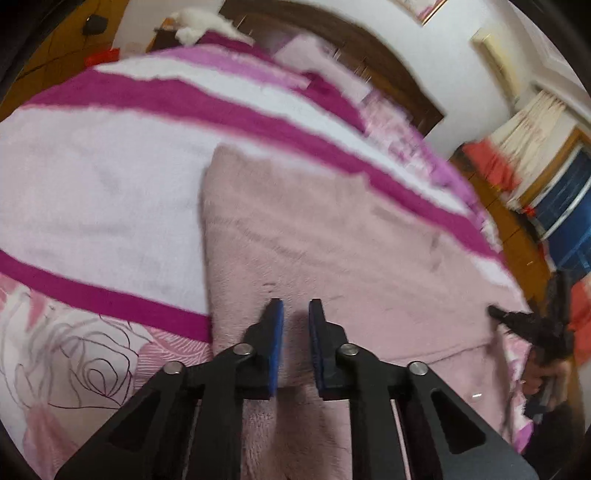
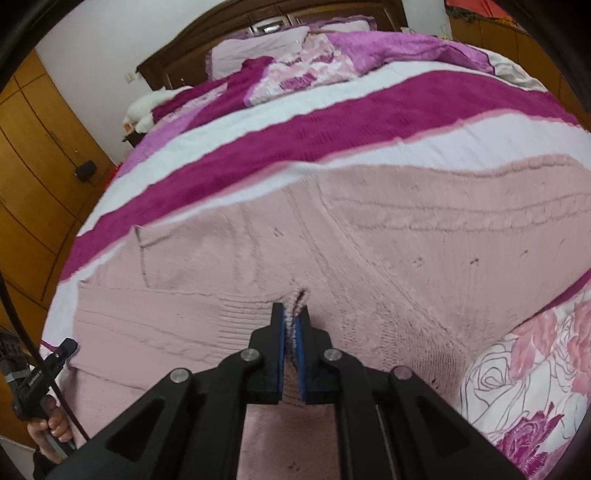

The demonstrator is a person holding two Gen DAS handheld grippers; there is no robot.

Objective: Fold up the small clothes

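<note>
A pink cable-knit sweater [image 2: 388, 236] lies spread across the striped bed. My right gripper [image 2: 294, 314] is shut on a pinched ridge of the sweater's knit, which sticks up between the blue pads. In the left wrist view my left gripper [image 1: 295, 314] points down onto the same sweater [image 1: 332, 229]. Its blue pads stand a narrow gap apart with fuzzy pink cloth filling that gap and hanging below. The left gripper [image 2: 64, 349] also shows at the sweater's left edge in the right wrist view. The right gripper [image 1: 517, 319] appears at the sweater's right edge.
The blanket [image 2: 332, 122] has magenta and white stripes, with a rose-print sheet [image 2: 524, 373] at the near edge. Pillows [image 2: 258, 48] and a dark headboard [image 2: 207, 26] are at the far end. Wooden wardrobes [image 2: 33, 177] flank the bed. A hand [image 2: 55, 424] grips the left tool.
</note>
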